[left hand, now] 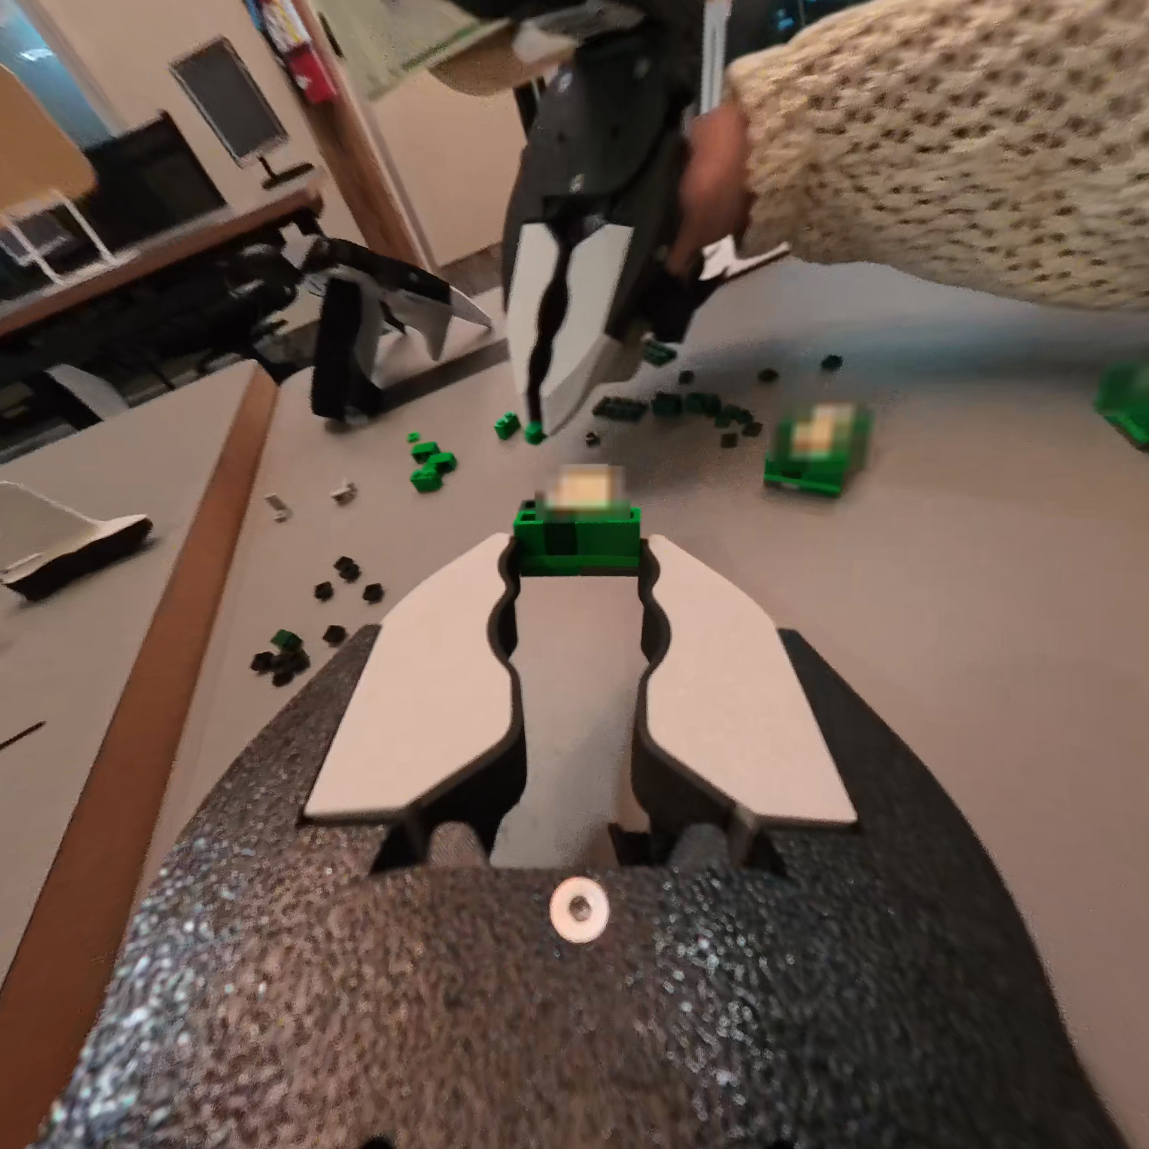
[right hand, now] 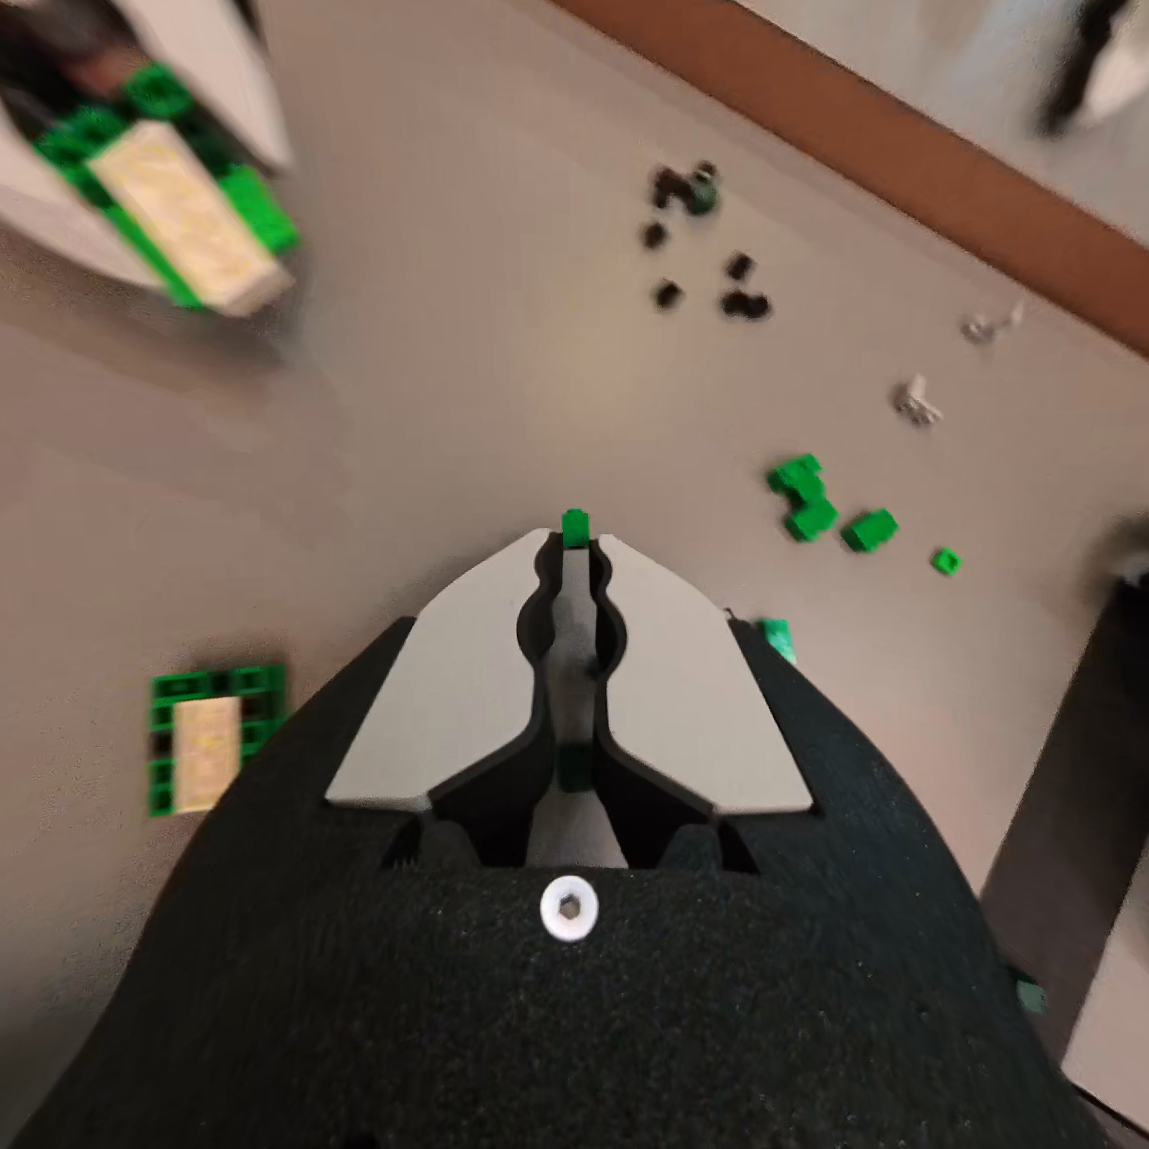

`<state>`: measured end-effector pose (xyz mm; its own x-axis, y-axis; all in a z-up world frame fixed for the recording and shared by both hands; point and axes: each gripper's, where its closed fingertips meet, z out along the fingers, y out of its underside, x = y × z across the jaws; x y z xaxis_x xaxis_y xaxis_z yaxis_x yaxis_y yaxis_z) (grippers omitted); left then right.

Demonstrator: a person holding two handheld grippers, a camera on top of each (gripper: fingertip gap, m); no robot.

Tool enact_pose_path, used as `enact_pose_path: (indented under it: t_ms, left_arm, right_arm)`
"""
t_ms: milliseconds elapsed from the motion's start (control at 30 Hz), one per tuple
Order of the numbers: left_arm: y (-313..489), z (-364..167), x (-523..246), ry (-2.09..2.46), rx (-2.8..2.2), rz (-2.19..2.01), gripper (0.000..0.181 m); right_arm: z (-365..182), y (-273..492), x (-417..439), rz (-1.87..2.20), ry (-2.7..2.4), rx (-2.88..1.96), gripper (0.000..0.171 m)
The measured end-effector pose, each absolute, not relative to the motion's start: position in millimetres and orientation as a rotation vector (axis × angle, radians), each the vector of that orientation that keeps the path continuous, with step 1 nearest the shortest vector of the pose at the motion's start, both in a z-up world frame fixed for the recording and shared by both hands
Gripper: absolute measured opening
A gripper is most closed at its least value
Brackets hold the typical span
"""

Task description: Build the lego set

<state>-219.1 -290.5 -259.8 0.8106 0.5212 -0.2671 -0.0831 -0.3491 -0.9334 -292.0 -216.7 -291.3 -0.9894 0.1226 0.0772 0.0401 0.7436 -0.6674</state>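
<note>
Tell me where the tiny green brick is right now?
The tiny green brick is pinched at the tips of the right gripper, above the table, left of the loose green bricks.

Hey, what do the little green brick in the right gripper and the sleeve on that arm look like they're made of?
Green brick: looks like hard moulded plastic, saturated colour, crisp square edges; the blur hides any gloss. It sits pinched at the right gripper tips. Sleeve: a chunky cream knit with an open, holey stitch, probably wool or acrylic yarn; the fibre cannot be told.
</note>
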Motion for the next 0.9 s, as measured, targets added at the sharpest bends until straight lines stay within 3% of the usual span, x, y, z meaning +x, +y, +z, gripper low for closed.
enact_pose_path:
  t_ms: [200,767,900]
  left_arm:
    - [-288.4,-254.4,-218.6,-0.312,-1.791,0.673,0.036]
    - [-281.9,-260.5,-213.4,-0.269,-1.837,0.627,0.036]
    - [-282.1,-259.6,-212.7,-0.27,-1.83,0.606,0.036]
  right_arm:
    - [-279.6,-238.3,-230.3,0.724,-2.821,0.256,0.008]
    - [-248.8,-266.1,-197.5,0.731,-2.726,0.387,0.008]
    - [-245.5,-270.0,-194.8,0.577,-2.725,0.438,0.008]
